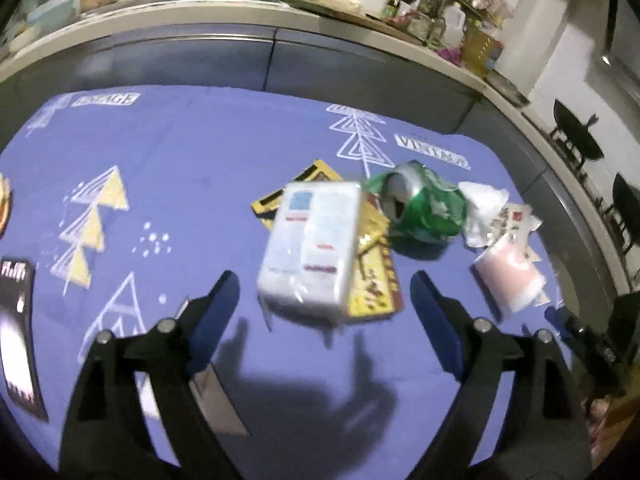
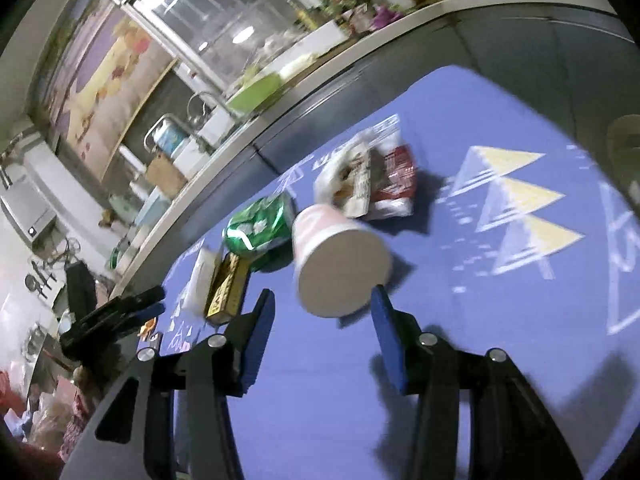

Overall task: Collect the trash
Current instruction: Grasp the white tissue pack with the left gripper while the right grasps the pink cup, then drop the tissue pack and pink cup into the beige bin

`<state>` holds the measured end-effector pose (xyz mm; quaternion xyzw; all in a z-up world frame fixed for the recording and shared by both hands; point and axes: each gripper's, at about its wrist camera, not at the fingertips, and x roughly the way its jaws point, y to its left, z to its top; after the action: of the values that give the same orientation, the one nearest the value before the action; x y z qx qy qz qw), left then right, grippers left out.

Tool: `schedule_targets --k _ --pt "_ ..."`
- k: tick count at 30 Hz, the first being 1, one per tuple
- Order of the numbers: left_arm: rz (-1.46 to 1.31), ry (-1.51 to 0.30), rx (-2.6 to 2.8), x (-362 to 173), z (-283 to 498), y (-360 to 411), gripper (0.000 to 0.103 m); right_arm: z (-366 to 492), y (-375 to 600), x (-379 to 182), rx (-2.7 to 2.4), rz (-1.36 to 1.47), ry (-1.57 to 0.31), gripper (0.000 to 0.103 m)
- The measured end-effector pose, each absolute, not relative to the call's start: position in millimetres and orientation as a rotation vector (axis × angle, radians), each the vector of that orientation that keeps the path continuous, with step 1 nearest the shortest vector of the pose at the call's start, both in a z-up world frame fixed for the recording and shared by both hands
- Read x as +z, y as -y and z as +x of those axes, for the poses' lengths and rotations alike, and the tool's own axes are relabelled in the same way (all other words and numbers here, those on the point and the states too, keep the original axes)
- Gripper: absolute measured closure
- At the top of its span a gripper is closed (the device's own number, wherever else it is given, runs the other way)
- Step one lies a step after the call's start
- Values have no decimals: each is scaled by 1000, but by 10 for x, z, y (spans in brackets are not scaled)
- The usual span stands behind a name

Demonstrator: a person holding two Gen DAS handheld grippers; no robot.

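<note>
Blue-clothed table [image 1: 200, 152] carries trash near its far edge. Right hand-held gripper [image 2: 320, 304], wide open and empty, faces a tipped paper cup [image 2: 340, 264] (base toward it, just ahead). Left hand-held gripper [image 1: 324, 296], also open, faces a tissue pack [image 1: 312, 240].

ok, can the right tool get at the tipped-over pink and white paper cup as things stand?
Probably yes. The right tool is open, and the tipped-over pink and white paper cup lies on the blue patterned tablecloth with its base facing the gap, one fingertip already beside it. Nothing sits between.
</note>
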<state>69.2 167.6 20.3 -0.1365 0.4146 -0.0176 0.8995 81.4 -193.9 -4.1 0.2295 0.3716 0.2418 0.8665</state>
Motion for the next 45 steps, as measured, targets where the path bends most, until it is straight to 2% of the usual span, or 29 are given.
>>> schedule_targets --k 8,9,10,11,12,13,15,22,26,29,37,45 --pt "-367 -929 -36 -166 954 -1811 17 1019 1594 -35 485 410 -811 57" --pt "-372 -922 -52 -172 927 -1788 21 1040 1577 -46 482 402 -814 57" --pt "-369 -918 -65 -173 916 -1769 38 1076 1532 -57 478 393 -821 58" --pt "-360 -921 -77 -192 919 -1752 42 1101 1524 -74 481 392 -826 69" --pt "-349 -916 -84 -181 887 -1740 43 1120 1501 -85 486 392 -831 76" --pt "-348 -911 -94 -160 851 -1729 44 1129 1478 -95 490 390 -835 90" --pt "-348 -894 -116 -126 788 -1720 45 1104 1461 -94 493 392 -829 103" --pt "-391 -822 -189 188 292 -1689 45 698 1571 27 546 391 -766 103" --pt "-393 -801 -285 370 203 -1411 45 396 1776 118 513 378 -694 103" --pt "-338 -821 -396 444 361 -918 45 258 2065 155 426 367 -643 103" --pt "-158 -972 -752 316 1171 1175 45 140 3416 46 100 480 -585 103" --pt "-53 -1114 -889 -2 1852 3024 42 460 4416 -231 -37 551 -691 103"
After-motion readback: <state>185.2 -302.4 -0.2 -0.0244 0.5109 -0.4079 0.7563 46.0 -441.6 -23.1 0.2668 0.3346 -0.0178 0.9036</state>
